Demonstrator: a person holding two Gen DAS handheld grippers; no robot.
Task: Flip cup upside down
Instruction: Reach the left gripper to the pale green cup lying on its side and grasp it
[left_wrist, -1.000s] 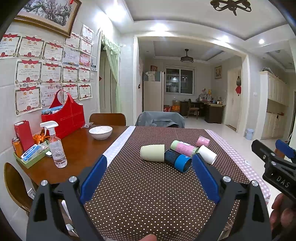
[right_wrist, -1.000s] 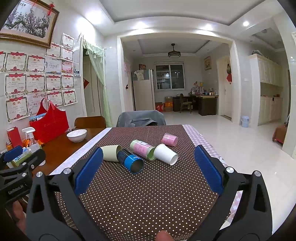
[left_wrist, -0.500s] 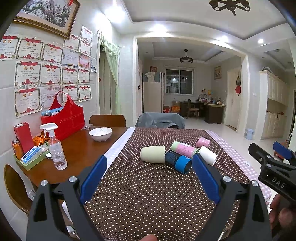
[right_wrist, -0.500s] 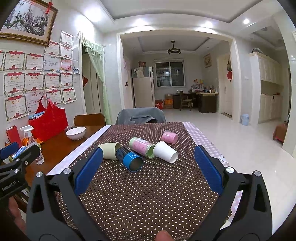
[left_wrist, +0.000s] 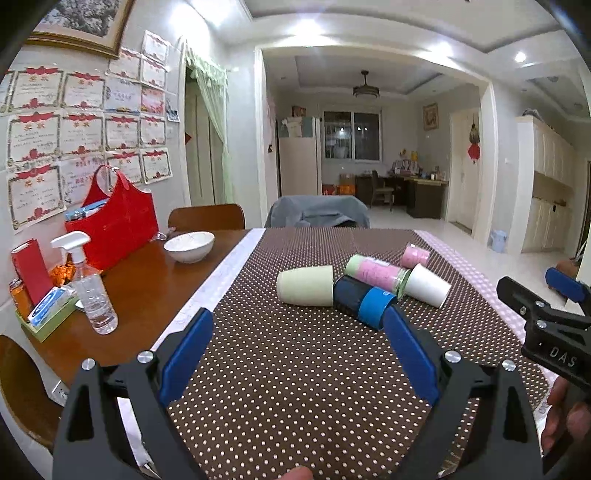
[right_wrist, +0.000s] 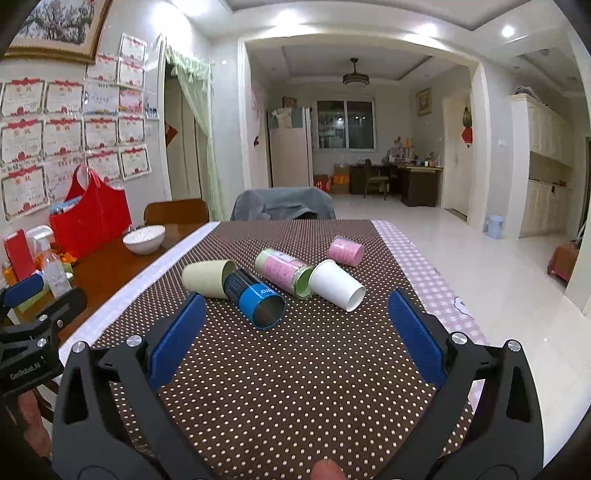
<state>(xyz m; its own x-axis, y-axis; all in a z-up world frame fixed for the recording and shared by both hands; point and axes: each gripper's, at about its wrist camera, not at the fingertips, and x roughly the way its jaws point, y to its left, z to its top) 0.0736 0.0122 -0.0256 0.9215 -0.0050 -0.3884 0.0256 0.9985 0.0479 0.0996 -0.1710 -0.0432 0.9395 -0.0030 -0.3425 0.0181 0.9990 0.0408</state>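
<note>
Several cups lie on their sides in a cluster on the brown dotted tablecloth (left_wrist: 295, 369): a pale green cup (left_wrist: 305, 285) (right_wrist: 204, 278), a dark blue cup with a light blue band (left_wrist: 364, 302) (right_wrist: 255, 300), a green-and-pink cup (left_wrist: 375, 271) (right_wrist: 284, 271), a white cup (left_wrist: 426, 285) (right_wrist: 336, 285) and a small pink cup (left_wrist: 415, 255) (right_wrist: 345, 251). My left gripper (left_wrist: 299, 350) is open and empty, short of the cups. My right gripper (right_wrist: 295, 332) is open and empty, also short of them. The right gripper shows at the left wrist view's right edge (left_wrist: 546, 325).
A white bowl (left_wrist: 189, 246), a spray bottle (left_wrist: 90, 291), a red bag (left_wrist: 114, 221) and a green tray of small items (left_wrist: 44, 314) stand on the wooden table at left. Chairs stand at the far end. The cloth's right edge (right_wrist: 436, 280) drops to the floor.
Both grippers have moved slightly forward toward the cups. Both stay open. The cups have not moved.
</note>
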